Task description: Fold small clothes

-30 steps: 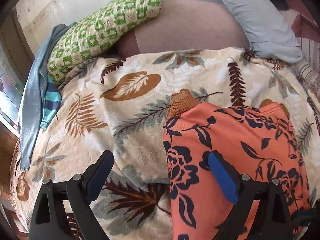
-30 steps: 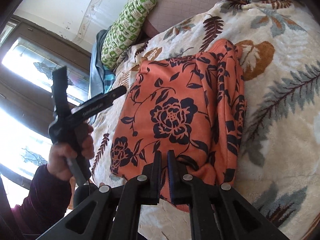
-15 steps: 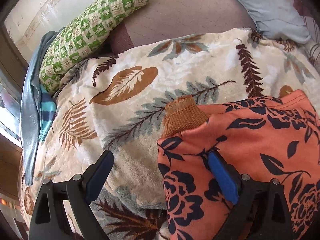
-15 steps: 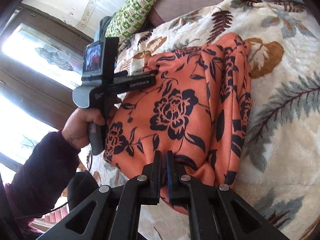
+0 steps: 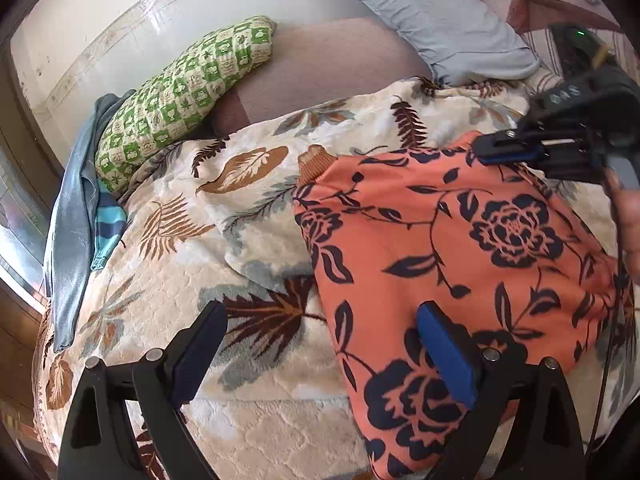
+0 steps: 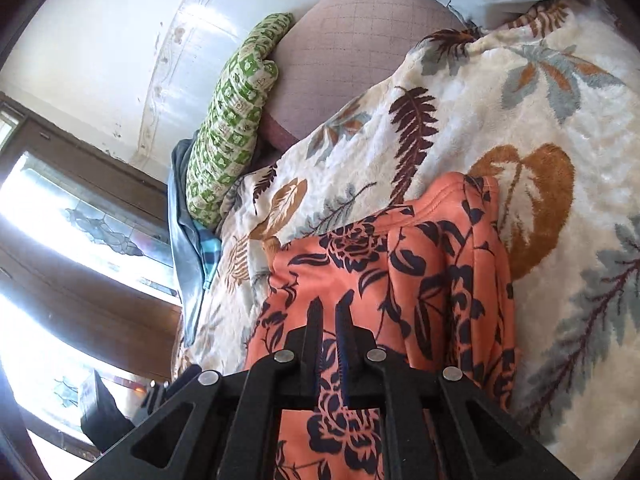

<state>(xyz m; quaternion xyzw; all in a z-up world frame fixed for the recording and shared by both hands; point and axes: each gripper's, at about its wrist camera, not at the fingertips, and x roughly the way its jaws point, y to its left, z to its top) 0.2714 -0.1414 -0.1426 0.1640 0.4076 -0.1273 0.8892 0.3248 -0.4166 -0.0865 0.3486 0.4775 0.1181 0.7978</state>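
An orange garment with dark navy flowers (image 5: pixel 460 248) lies folded on the leaf-print blanket (image 5: pixel 208 240); a brown ribbed cuff (image 5: pixel 314 162) sticks out at its far left corner. My left gripper (image 5: pixel 320 344) is open and empty, with the right finger over the garment's near edge and the left finger over the blanket. My right gripper (image 6: pixel 329 322) is shut with nothing visibly between its fingers, and hovers over the garment (image 6: pixel 400 280). It also shows in the left wrist view (image 5: pixel 486 150) at the garment's far right edge.
A green checked pillow (image 5: pixel 180 96) and a grey-blue pillow (image 5: pixel 436 16) lie at the back by the wall. Blue clothes (image 5: pixel 76 216) hang off the bed's left side. A window (image 6: pixel 60 240) is on the left.
My left gripper pulled back toward the garment's near edge. My right gripper moved forward over the garment toward its far side, staying shut.
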